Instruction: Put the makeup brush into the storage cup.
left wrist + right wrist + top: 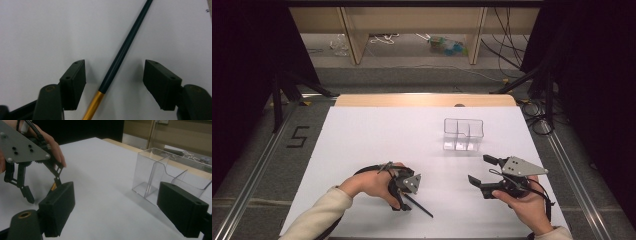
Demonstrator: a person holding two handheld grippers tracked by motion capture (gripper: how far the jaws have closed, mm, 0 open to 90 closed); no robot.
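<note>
A slim dark pen with a gold section lies on the white table sheet at the near left. My left gripper points down over it. In the left gripper view the pen runs diagonally between the jaws of this gripper, which stand apart on either side without touching it. My right gripper is held at the near right, open with nothing between its jaws. The right gripper view also catches the left gripper and the hand that holds it.
A clear plastic box with dividers stands empty at the middle right of the sheet, just beyond my right gripper; it also shows in the right gripper view. The wooden table edge runs along the far side.
</note>
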